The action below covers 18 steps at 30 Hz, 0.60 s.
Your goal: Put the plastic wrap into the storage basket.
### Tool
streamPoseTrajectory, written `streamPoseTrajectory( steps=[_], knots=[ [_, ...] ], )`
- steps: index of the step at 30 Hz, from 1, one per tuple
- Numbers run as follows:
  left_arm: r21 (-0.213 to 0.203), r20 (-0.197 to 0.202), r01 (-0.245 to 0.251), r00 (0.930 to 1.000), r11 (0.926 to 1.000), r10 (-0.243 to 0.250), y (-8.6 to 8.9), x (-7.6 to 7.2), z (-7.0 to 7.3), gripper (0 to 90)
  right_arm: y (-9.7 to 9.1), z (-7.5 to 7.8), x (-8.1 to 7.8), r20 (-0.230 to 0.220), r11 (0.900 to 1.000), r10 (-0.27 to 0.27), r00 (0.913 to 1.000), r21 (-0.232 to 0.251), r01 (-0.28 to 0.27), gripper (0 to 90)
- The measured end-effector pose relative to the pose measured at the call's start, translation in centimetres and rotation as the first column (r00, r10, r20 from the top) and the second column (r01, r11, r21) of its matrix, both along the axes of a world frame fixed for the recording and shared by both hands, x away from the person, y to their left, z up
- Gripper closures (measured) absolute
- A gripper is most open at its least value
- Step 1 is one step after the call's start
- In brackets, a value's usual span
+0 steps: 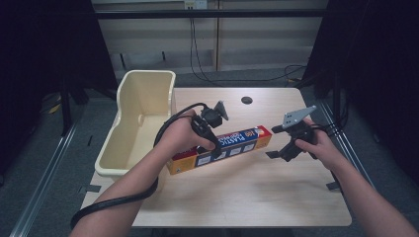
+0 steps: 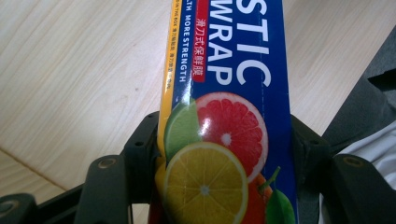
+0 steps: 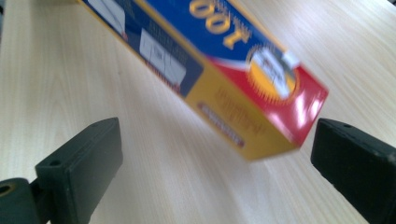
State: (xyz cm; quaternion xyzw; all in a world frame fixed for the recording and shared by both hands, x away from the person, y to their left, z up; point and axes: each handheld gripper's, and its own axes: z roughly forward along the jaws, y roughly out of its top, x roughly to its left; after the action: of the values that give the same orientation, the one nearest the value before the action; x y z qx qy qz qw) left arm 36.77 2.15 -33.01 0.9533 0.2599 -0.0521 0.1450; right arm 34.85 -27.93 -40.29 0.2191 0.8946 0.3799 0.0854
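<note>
Off to the left of my left gripper (image 1: 213, 143) sits a cream plastic bin (image 1: 141, 118) on the desk (image 1: 247, 192), its long side running along the desk's left edge. My left gripper itself is clamped tight on the plastic wrap box (image 1: 220, 149), gripping it near the end printed with citrus slices; in the left gripper view the box (image 2: 224, 116) rises straight up between my two black jaws, which press on its blue face from both sides. The box runs from that gripper toward my right one, tilted, with its red and yellow end lifted a little off the wood and the rest of it above the desk.

My right gripper (image 1: 289, 145) stands just beyond that red end, with its jaws spread wide and nothing held. In the right gripper view the box's red corner (image 3: 261, 107) hangs between and a little ahead of my jaws, nearer the right-hand one, touching neither. A grey three-cornered plate tops this gripper.

Beyond both grippers, near the desk's far edge, is a small dark round hole (image 1: 246, 100).
</note>
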Motion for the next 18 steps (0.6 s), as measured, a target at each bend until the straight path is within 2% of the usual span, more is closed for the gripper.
streamPoseTrajectory(
  steps=[1, 2, 4, 10, 17, 18],
  knots=[
    [-0.002, 0.002, -0.007, 1.0, 1.0, 0.007, 0.1, 0.1, 0.1, 40.4, 0.0, -0.2, -0.1, 0.003, 0.9999, -0.012, 0.9999, -0.009, 0.012, 2.2],
    [0.002, 0.008, 0.009, 0.9999, 1.0, -0.009, 0.3, 0.3, 0.3, 40.4, 0.1, -0.4, -0.1, 0.007, 0.9997, -0.016, 0.9999, -0.02, 0.016, 2.3],
    [0.005, 0.002, -0.012, 0.9999, 0.9999, 0.012, 0.6, 0.3, 0.7, 40.5, 0.2, -0.9, -0.2, 0.012, 0.9993, -0.022, 0.9997, -0.029, 0.023, 2.4],
    [-0.021, 0.005, -0.06, 0.9982, 0.998, 0.06, 1.8, 0.6, 2.0, 40.4, 0.8, -1.8, -0.6, 0.013, 0.999, -0.022, 0.9997, -0.039, 0.022, 2.5],
    [-0.021, 0.012, -0.109, 0.994, 0.9938, 0.109, 3.1, 0.9, 3.3, 40.5, 1.1, -2.4, -1.3, 0.011, 0.9976, -0.046, 0.9989, -0.051, 0.046, 2.5],
    [-0.017, 0.012, -0.104, 0.9945, 0.9944, 0.104, 3.2, 1.0, 3.5, 40.5, 1.1, -2.5, -1.4, 0.017, 0.9972, -0.05, 0.9986, -0.055, 0.051, 2.5]
  ],
)
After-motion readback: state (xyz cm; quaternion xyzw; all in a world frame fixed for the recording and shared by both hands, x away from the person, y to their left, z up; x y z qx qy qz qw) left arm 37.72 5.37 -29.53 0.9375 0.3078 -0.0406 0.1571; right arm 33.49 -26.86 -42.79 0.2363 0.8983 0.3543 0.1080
